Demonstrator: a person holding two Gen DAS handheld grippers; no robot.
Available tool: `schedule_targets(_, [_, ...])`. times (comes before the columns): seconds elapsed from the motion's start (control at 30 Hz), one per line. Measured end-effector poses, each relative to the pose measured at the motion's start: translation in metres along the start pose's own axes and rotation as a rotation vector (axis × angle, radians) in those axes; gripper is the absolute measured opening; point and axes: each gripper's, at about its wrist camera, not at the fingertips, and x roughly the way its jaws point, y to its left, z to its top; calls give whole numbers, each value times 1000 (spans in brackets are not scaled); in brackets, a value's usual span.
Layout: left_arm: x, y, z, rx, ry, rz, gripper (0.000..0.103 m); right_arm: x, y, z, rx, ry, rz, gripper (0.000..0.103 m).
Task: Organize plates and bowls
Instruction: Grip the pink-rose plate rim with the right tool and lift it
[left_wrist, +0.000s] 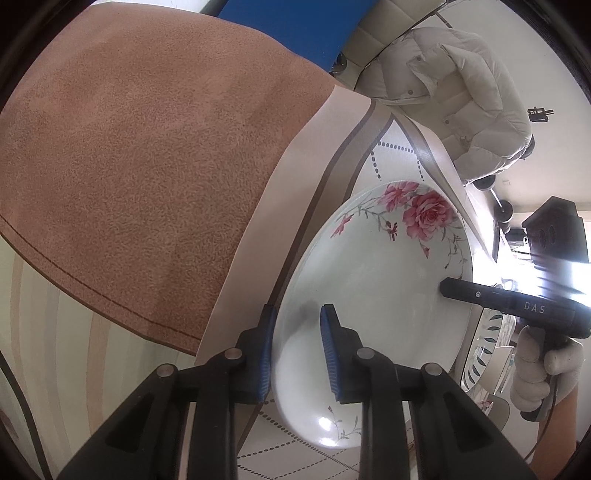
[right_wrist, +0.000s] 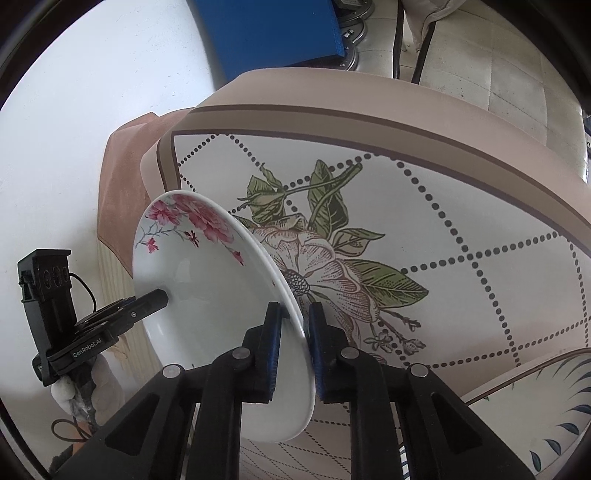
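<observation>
A white plate with pink roses (left_wrist: 373, 291) is held tilted above the table by both grippers at once. My left gripper (left_wrist: 297, 354) is shut on its near rim, blue pads on either side. My right gripper (right_wrist: 295, 347) is shut on the opposite rim; the plate also shows in the right wrist view (right_wrist: 207, 288). Each gripper shows in the other's view: the right one (left_wrist: 517, 306) at the plate's far edge, the left one (right_wrist: 147, 301) at the plate's left edge.
The table carries a floral tablecloth with dotted diamonds (right_wrist: 443, 236) and a brown cloth (left_wrist: 147, 166). A leaf-patterned dish (right_wrist: 535, 417) lies at the lower right. A chair with a white jacket (left_wrist: 461, 92) stands beyond the table edge.
</observation>
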Motion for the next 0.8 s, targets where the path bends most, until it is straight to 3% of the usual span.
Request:
schedule_targets(0.47, [-16,-10,-15,9,-6,18,21,4,3,-35,21,34,19,17])
schedule_targets(0.8, [-31,-42,-34,80,-8,46,21,-19,-1,-74,40,-1,52,17])
